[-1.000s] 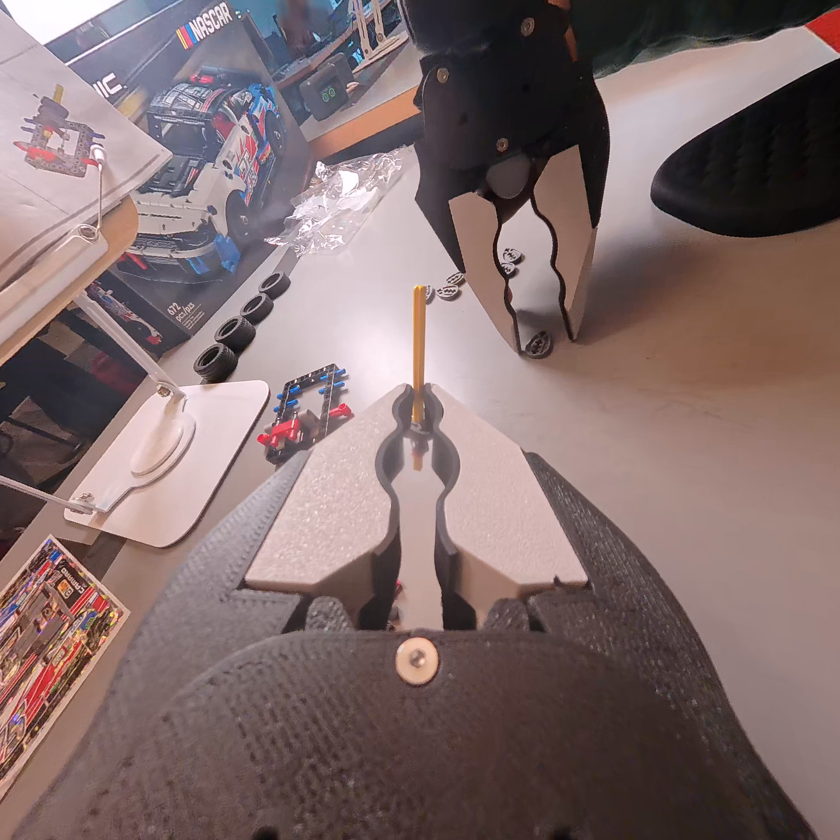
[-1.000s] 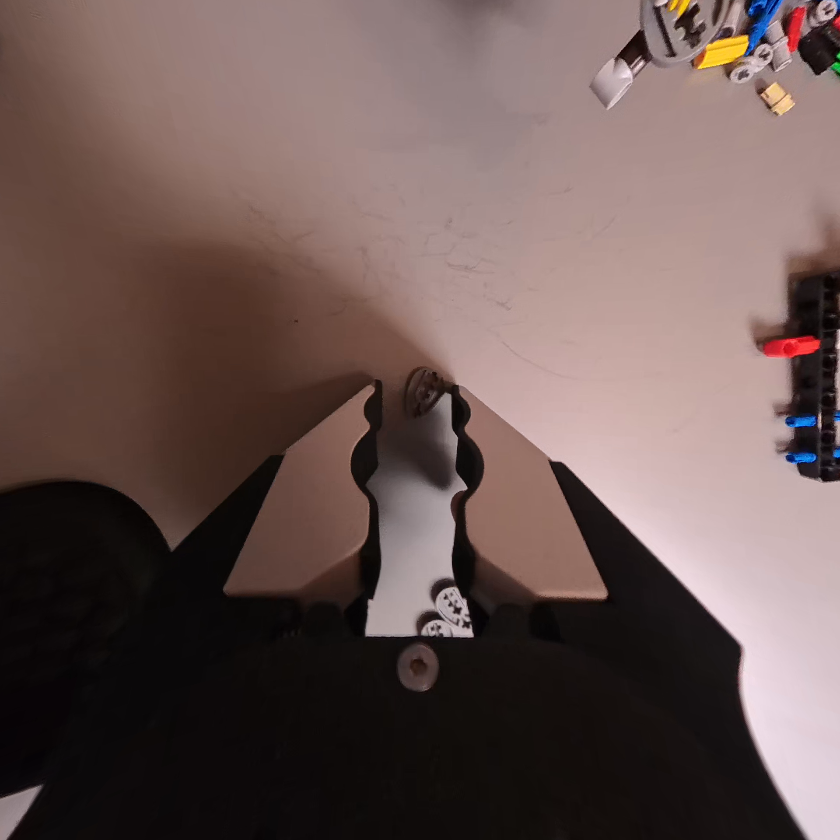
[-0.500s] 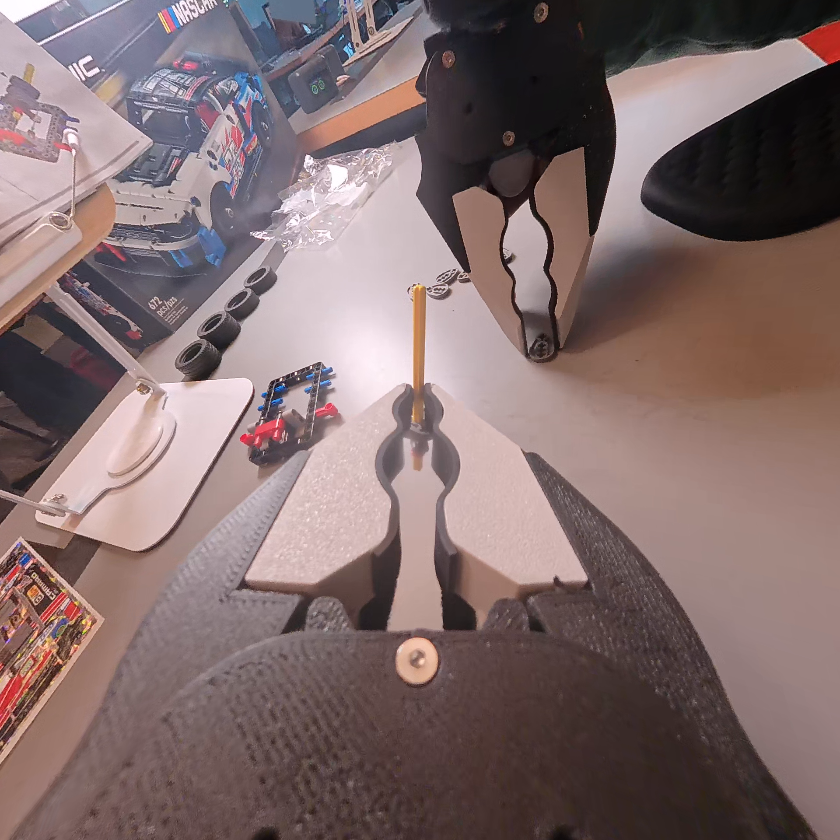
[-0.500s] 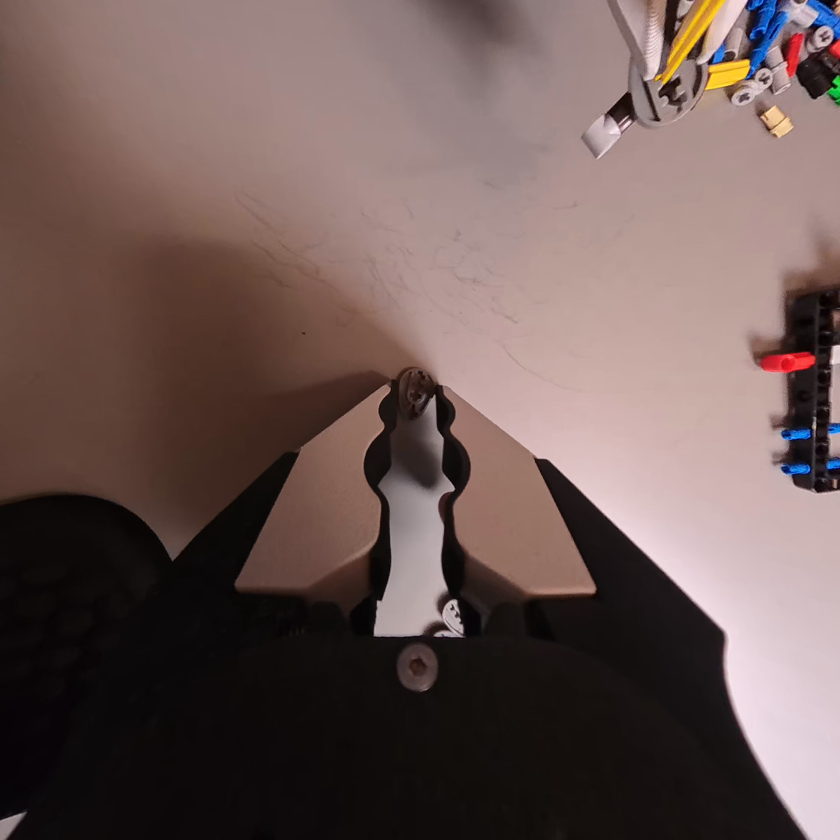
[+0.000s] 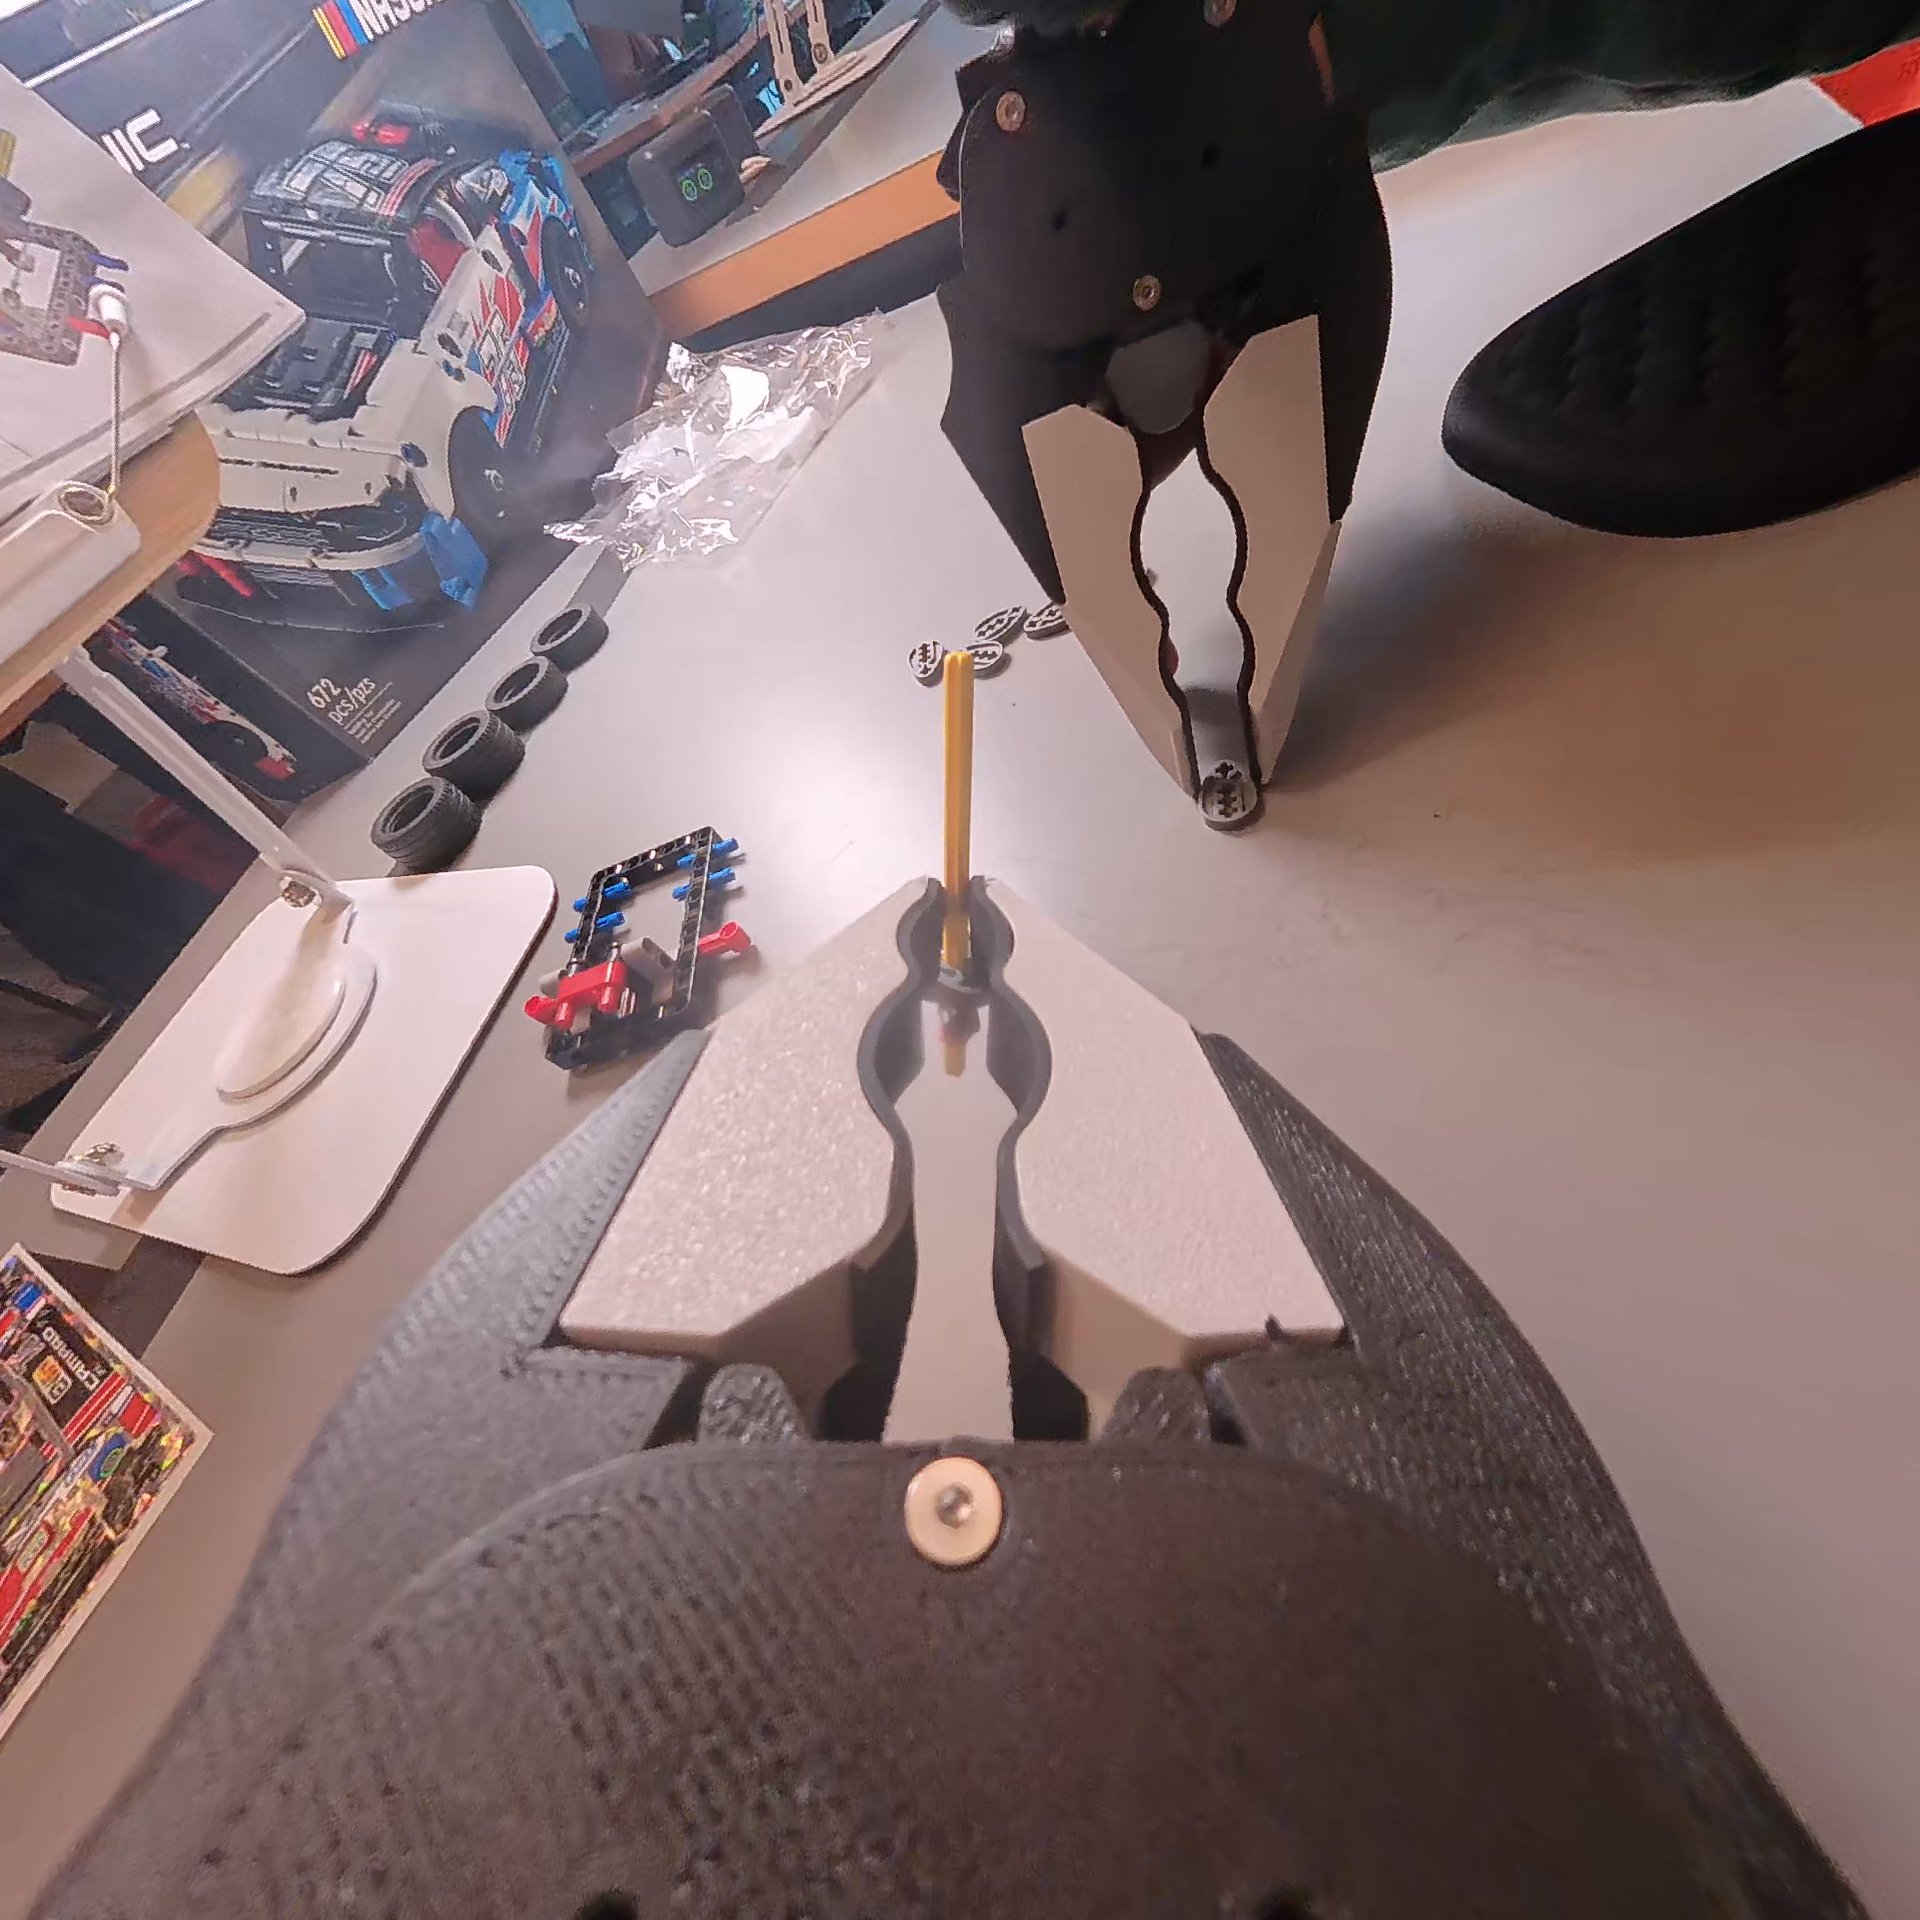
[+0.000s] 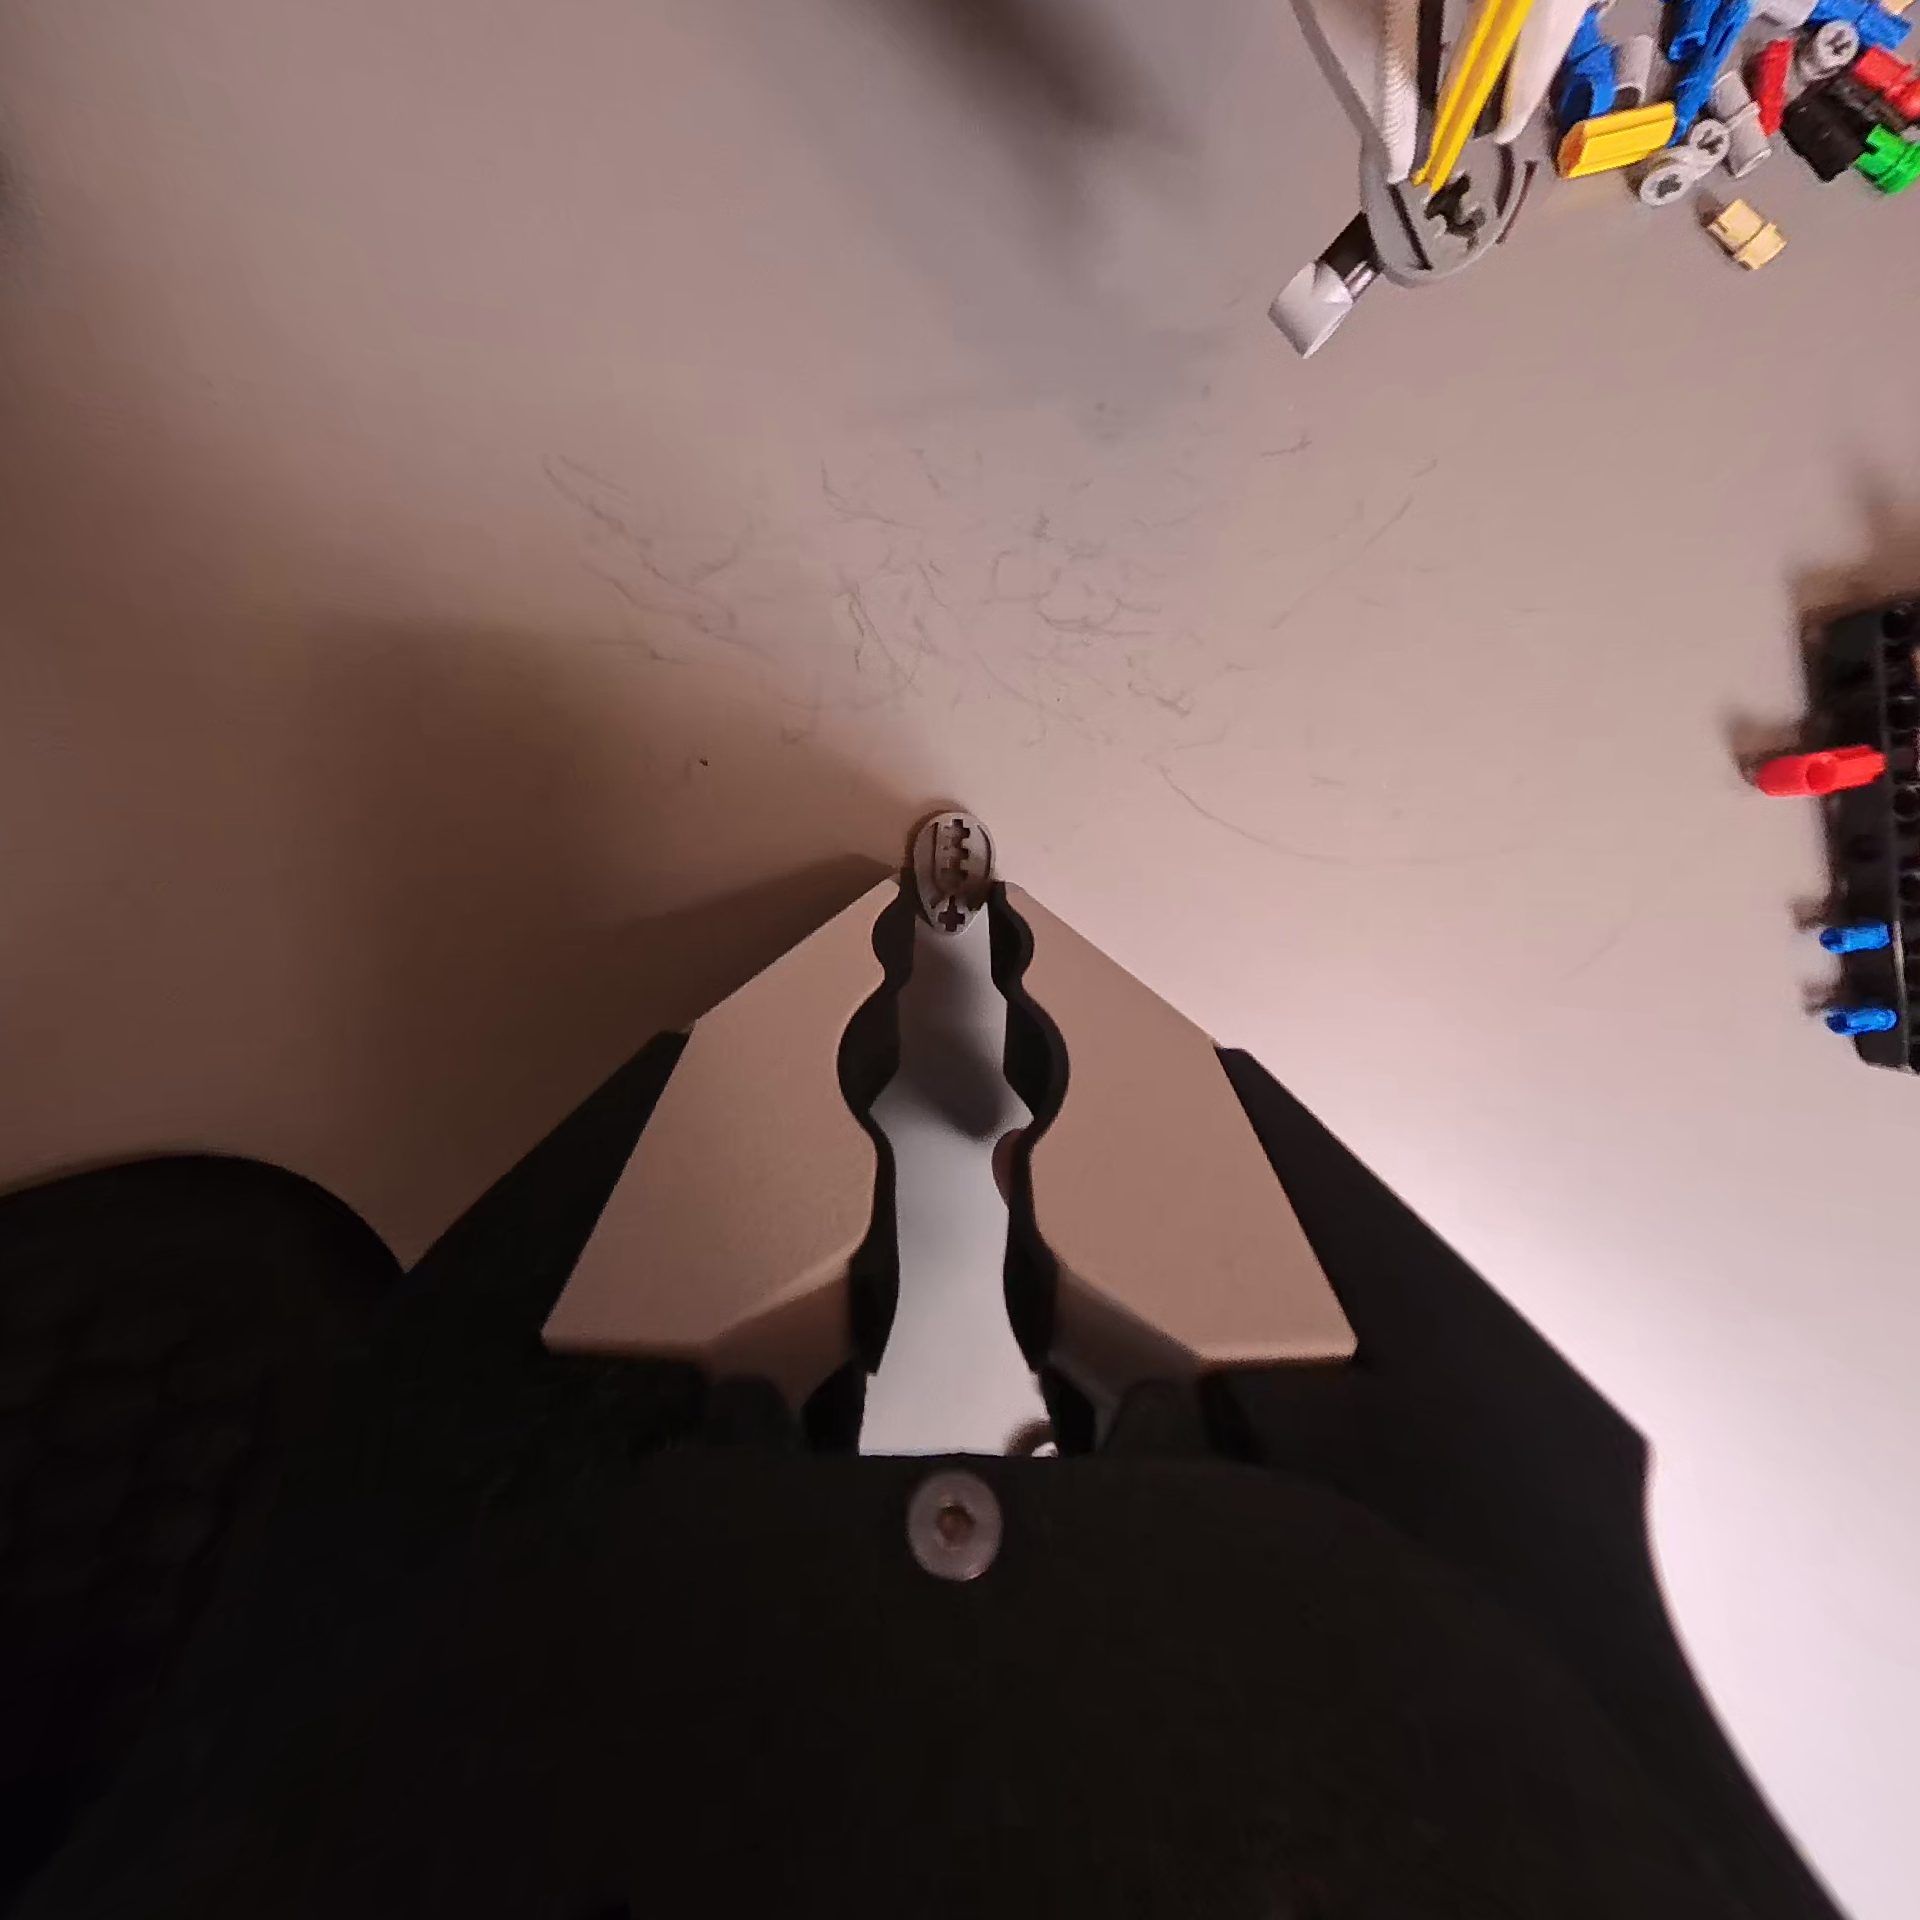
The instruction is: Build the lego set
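Observation:
My left gripper (image 5: pixel 954 894) is shut on a thin yellow axle (image 5: pixel 956 769) that sticks out forward above the table. My right gripper (image 6: pixel 951 888) is shut on a small grey oval cam piece (image 6: pixel 954 868) and points down at the table; it also shows in the left wrist view (image 5: pixel 1226 774) with the cam piece (image 5: pixel 1228 802) at its tips. A black frame with blue and red pins (image 5: pixel 649 951) lies on the table left of my left gripper, and shows at the right edge of the right wrist view (image 6: pixel 1870 831).
Three more grey cam pieces (image 5: pixel 987 649) lie beyond the axle. Several black tyres (image 5: pixel 473 743), the set's box (image 5: pixel 343 343), crumpled plastic (image 5: pixel 717 447), a white stand base (image 5: pixel 301 1049) and a sticker sheet (image 5: pixel 62 1455) are on the left. A pile of loose pieces (image 6: pixel 1714 114) lies far right. Some 11 cm of space lies between my two pairs of fingers.
My right gripper closed on the grey cam piece, which turned upright between the tips. The left gripper drifted slightly, still holding the axle.

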Available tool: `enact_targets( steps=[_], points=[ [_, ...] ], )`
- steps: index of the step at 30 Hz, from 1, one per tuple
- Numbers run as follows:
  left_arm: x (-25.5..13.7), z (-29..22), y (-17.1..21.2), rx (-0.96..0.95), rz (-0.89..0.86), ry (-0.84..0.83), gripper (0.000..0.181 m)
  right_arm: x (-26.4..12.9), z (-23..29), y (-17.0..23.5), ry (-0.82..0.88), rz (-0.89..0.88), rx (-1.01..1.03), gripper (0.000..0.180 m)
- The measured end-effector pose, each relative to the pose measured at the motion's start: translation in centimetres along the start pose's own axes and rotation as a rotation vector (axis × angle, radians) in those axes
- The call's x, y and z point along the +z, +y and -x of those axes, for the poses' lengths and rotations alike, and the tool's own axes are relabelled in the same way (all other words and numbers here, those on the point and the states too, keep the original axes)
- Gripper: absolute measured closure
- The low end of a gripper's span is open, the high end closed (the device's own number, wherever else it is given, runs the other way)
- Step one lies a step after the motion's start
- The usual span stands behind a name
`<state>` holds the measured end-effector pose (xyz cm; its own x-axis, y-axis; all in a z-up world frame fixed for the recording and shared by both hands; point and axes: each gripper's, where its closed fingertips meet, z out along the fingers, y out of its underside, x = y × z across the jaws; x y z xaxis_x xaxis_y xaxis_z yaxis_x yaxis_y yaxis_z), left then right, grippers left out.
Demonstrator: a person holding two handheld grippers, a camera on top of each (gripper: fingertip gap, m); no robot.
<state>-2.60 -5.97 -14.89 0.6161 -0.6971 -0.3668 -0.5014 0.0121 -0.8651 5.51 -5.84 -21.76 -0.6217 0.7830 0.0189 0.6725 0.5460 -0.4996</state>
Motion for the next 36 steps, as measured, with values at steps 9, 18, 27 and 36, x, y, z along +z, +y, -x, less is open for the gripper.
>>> enact_targets(
  steps=[9,18,27,36],
  points=[
    [0.1,-0.3,0.0,-0.021,-0.010,0.027,0.178,-1.3,-0.6,-2.7,0.030,-0.125,-0.055,0.169],
    [0.0,-0.5,-0.2,-0.057,-0.037,0.058,0.178,-4.9,-1.3,-6.9,0.097,-0.355,-0.138,0.169],
    [-0.5,-1.5,-1.0,-0.124,-0.110,0.159,0.178,-7.2,-1.3,-8.0,0.191,-0.444,-0.201,0.169],
    [-0.3,-3.7,-1.7,-0.118,-0.126,0.262,0.178,-7.2,-0.2,-10.1,0.194,-0.467,-0.297,0.169]
  ],
)
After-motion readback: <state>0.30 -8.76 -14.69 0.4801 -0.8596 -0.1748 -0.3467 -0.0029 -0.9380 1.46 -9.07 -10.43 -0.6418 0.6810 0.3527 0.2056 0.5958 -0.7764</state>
